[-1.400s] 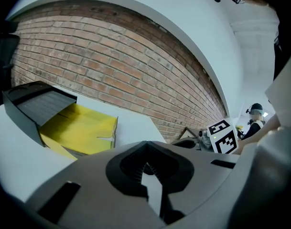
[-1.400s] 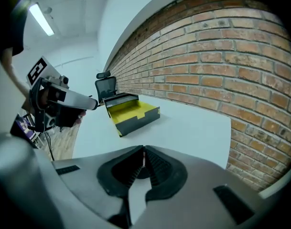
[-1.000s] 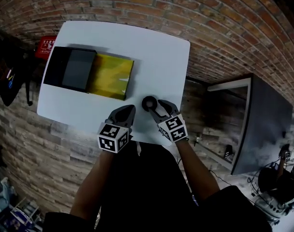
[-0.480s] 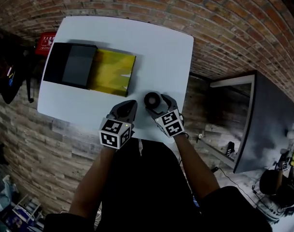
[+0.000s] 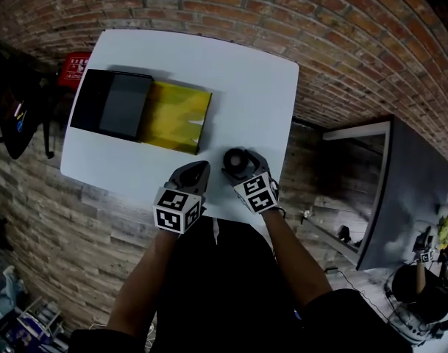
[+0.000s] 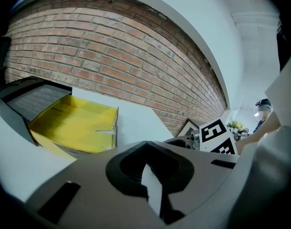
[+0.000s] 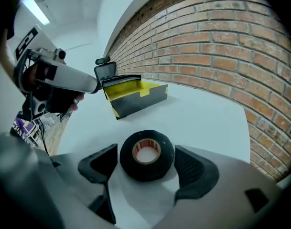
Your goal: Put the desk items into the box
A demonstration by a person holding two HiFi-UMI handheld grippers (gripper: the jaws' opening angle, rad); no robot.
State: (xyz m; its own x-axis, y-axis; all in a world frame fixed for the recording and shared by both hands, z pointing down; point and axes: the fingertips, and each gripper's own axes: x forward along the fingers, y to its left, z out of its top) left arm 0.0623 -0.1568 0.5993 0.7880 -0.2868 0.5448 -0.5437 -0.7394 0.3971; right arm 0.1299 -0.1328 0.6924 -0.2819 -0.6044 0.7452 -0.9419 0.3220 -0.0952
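Nearest to the person, the two grippers are hanging over the near edge of the white table [image 5: 238, 79]. The left gripper [image 5: 197, 168] is resting with its jaws together and nothing between them, just to the left of the other one. The right gripper [image 7: 146, 165] is pointing down at a black tape roll [image 7: 159, 162], which is lying flat on the table close to this near edge. Its jaws have just been opening and are now standing wide apart, one on each side of the roll, and the pads are not pressing it. So the roll is between the jaws but is not being gripped.

Farther away and to the left, the box [image 5: 176, 116] is waiting with its yellow inside showing and its black lid [image 5: 113, 105] lying open on the left side. I am seeing nothing inside it.

In my judgement, the grasp is the risky part. The roll is round and smooth, so if the jaws are closing off centre, it may be slipping out sideways or forward. It is also sitting near the table edge, so a push from a jaw could be sending it off the table. After that, the roll must be travelling left and far, past the left gripper; a loose grip there could be dropping it on its rim, and then it would be rolling away. Coming in too low could also be knocking the box wall and shifting the box.
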